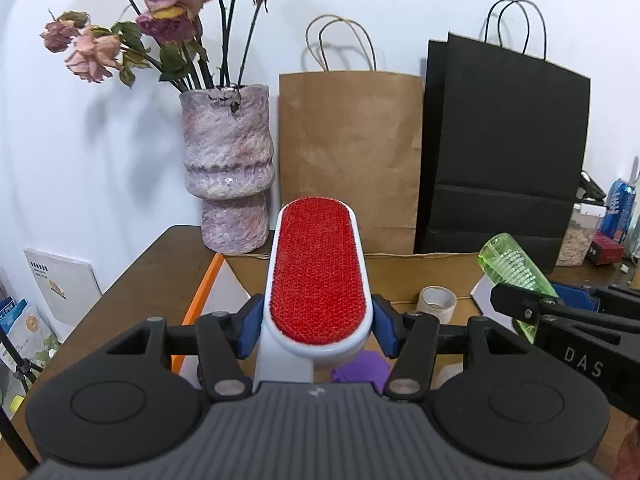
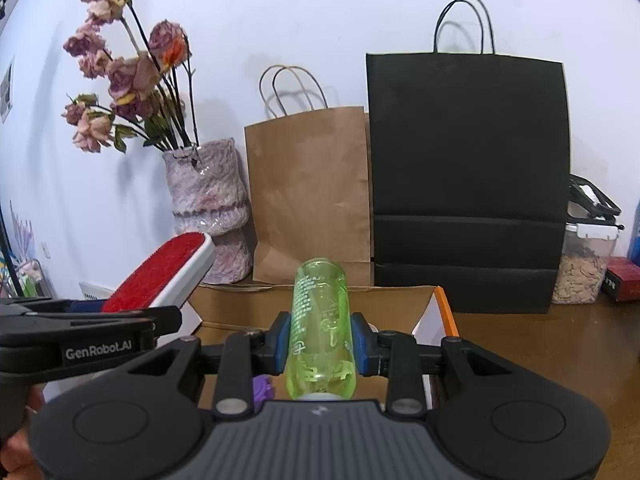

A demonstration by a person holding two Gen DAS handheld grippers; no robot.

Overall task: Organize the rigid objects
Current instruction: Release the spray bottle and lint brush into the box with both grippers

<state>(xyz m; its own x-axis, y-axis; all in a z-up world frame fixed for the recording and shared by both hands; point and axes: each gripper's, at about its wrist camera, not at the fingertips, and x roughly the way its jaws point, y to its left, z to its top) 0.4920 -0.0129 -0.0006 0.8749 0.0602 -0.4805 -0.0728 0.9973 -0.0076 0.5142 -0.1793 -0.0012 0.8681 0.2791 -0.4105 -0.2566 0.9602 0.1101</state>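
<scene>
Both tools hung above an open cardboard box (image 2: 320,300) whose far wall stood just before a brown bag (image 1: 348,160) and black bag (image 2: 468,176) against the white wall. The brown surface (image 1: 144,280) also carried a vase (image 1: 228,168). The left tool (image 1: 318,328) clamped a white, red-faced lint brush (image 1: 316,272); the right tool (image 2: 320,346) clamped a clear green bottle (image 2: 320,328).

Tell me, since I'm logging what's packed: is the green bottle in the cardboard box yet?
Not yet. The green bottle is gripped between the right gripper's fingers, held above the open cardboard box.
</scene>
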